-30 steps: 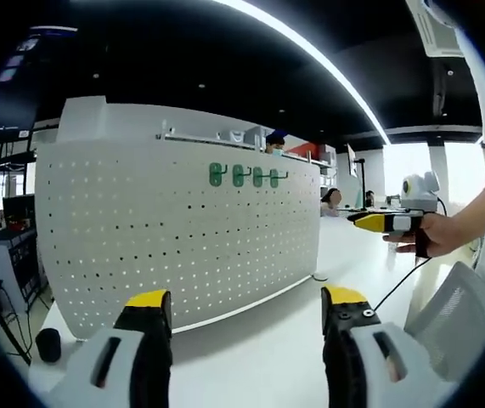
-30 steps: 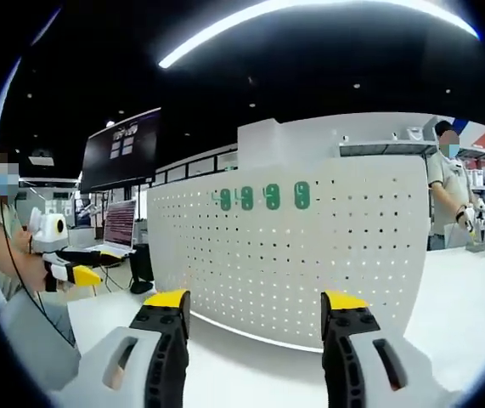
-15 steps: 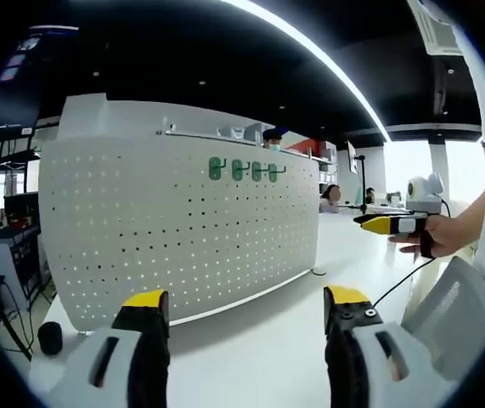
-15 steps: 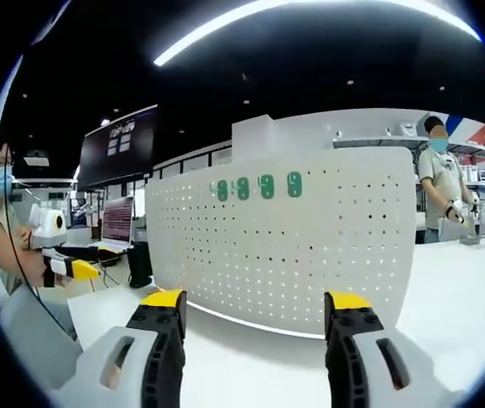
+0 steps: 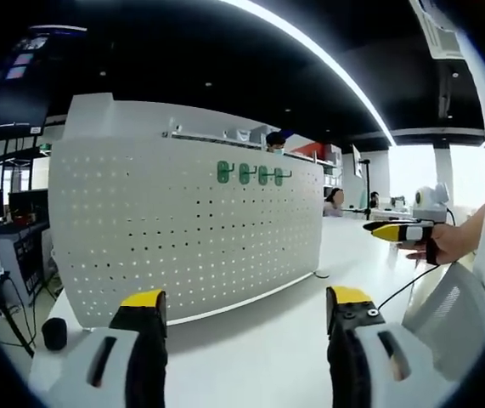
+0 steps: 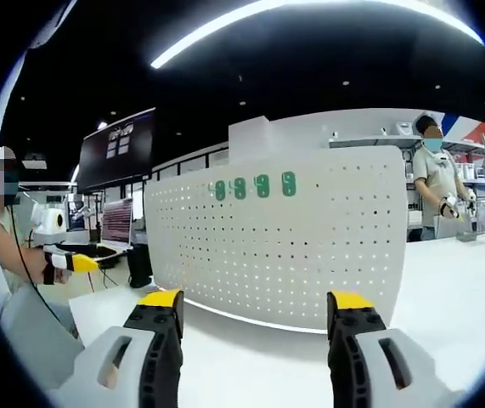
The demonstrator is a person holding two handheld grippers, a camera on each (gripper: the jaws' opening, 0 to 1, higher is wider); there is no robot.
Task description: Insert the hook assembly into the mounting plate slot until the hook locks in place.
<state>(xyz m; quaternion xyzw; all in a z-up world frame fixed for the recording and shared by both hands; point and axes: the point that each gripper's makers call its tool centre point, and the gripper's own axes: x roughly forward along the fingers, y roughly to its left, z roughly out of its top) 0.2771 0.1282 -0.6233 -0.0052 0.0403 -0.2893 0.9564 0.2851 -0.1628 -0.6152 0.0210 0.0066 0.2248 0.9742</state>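
Hooks (image 5: pixel 253 174), four of them in green, hang in a row near the top edge of the white pegboard (image 5: pixel 183 229) that stands upright on the table (image 5: pixel 267 340), and from this distance it cannot be told whether each is fully locked into its slot. Both tools are held well back from the board: the left gripper (image 5: pixel 246 306) has its yellow-tipped jaws wide apart with nothing between them, and the right gripper (image 6: pixel 255 306) is spread the same way, also empty. Judging by that, either the hanging is done or a further hook remains to be fetched; no loose hook can be made out on the table. In the left gripper view the right gripper appears again at the far right, held in a hand (image 5: pixel 446 242) with a cable trailing below it; in the right gripper view the left gripper shows at the far left. The table is plain white and glossy, with a small dark object (image 5: pixel 53 333) near the board's left foot. Around it lies an open office with a black ceiling crossed by a long light strip (image 6: pixel 310 21), a wall screen (image 6: pixel 116 149), a laptop (image 6: pixel 116 223) and a person (image 6: pixel 436 187) standing behind the board.
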